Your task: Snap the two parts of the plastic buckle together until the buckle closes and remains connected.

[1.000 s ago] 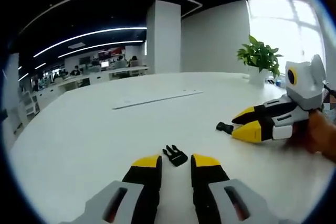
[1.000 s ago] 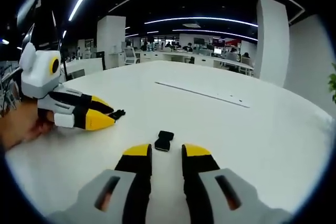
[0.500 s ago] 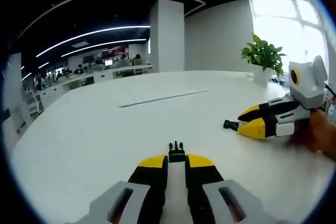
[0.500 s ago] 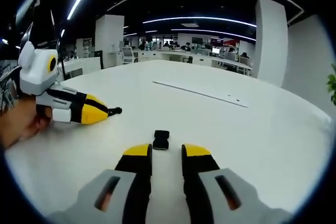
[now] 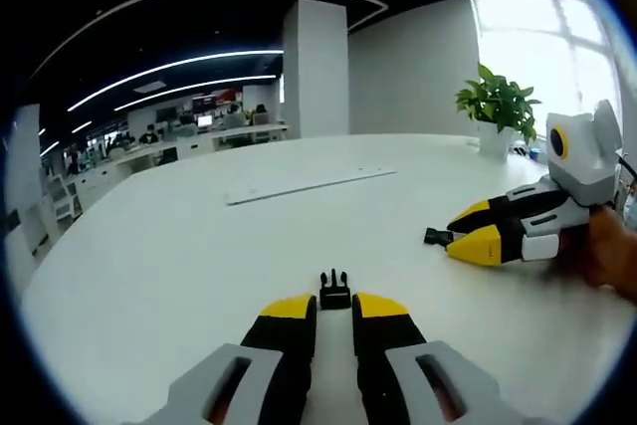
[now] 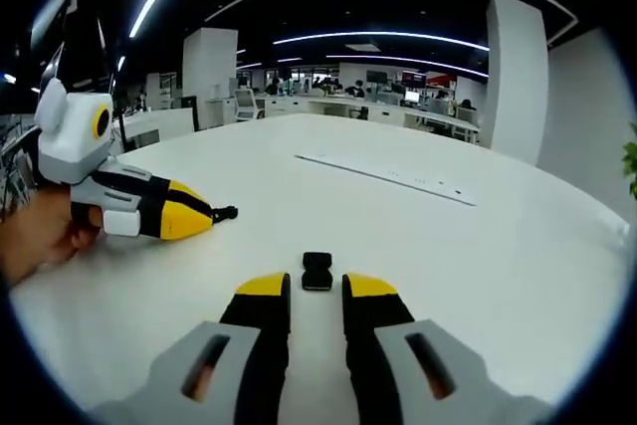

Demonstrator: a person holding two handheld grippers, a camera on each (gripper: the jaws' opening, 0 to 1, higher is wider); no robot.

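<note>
**— Where are the two buckle parts?**

— From my left gripper view, the pronged buckle half (image 5: 335,290) sits at the tips of my left gripper (image 5: 334,306), prongs pointing away from me, out over the white table (image 5: 179,256). The jaws stand narrow with its base at the gap between them. I cannot tell whether they actually pinch it or just rest beside it.

**— And the other half?**

— In my right gripper view, the buckle socket half (image 6: 318,271) lies flat on the table just beyond the tips of my right gripper (image 6: 317,286). Those jaws are narrow too, with a slim gap between them, and the socket sits at the mouth of that gap. Again, I can't say whether there is any contact.

**— Can each camera see the other tool?**

— Yes. In the left gripper view the right gripper comes in from the right, held in a hand (image 5: 605,251), its yellow tips close together with a small black piece at the very end. In the right gripper view the left gripper (image 6: 204,214) lies low over the table at the left, a hand (image 6: 40,236) behind it, its tips closed down with a black nub poking out.

**— Anything else around?**

— A potted plant (image 5: 496,106) on the far side of the table, and a thin long strip (image 5: 309,184) lying flat farther back.
</note>
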